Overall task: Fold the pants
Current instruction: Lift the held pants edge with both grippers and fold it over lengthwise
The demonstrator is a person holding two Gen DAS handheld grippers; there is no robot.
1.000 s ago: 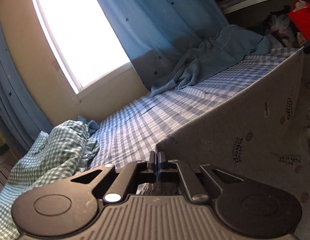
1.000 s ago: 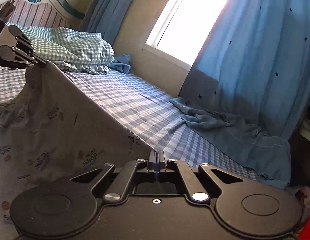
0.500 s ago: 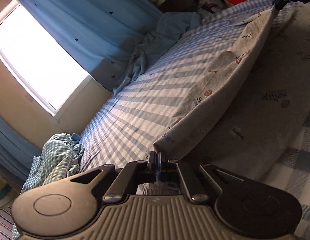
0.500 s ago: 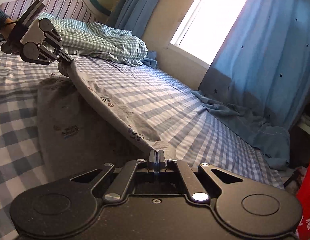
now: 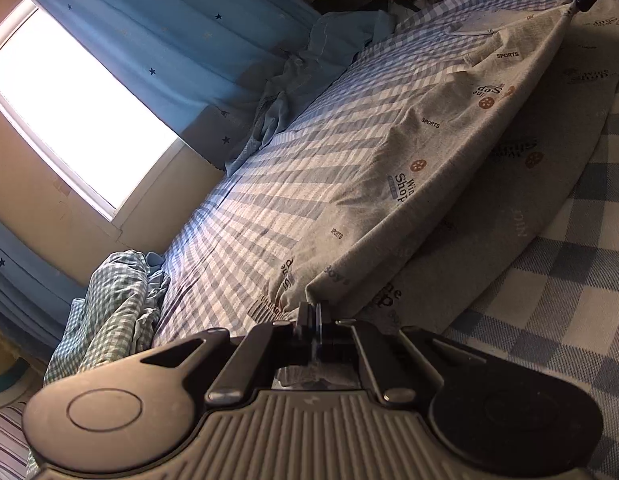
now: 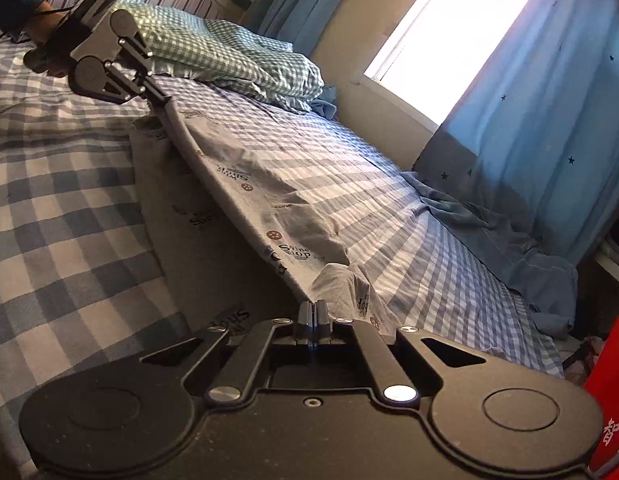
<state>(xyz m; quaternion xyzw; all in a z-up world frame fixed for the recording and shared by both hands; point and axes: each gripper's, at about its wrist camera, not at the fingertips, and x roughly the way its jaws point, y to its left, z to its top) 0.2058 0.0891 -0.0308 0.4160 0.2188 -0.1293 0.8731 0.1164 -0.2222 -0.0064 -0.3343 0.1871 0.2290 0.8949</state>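
Left wrist: left gripper [image 5: 312,310] at 6 o'clock, jaws together, pinching a corner of the pants [image 5: 449,128]. Grey printed cloth stretched in a taut fold line toward 1 o'clock, ending at the right gripper [image 5: 574,5], also clamped on the fabric. Upper layer raised off the lower one, which lies flat on the checked bed [image 5: 569,280]. Likely risk: dropping the two ends unevenly would skew the top layer and leave the edges misaligned; slack mid-span would trap a wrinkle, with a crease already showing near centre. Right wrist: right gripper [image 6: 314,312] at 6 o'clock, closed on the bunched near end of the pants [image 6: 245,184]; fold edge running to 11 o'clock, where the left gripper [image 6: 161,101] grips the far corner, held by a hand [image 6: 49,28] in a dark sleeve. Thin pinch at both ends, so a tug along the line could pull the cloth free. Pillow [image 6: 229,56] beyond, at 12 o'clock.
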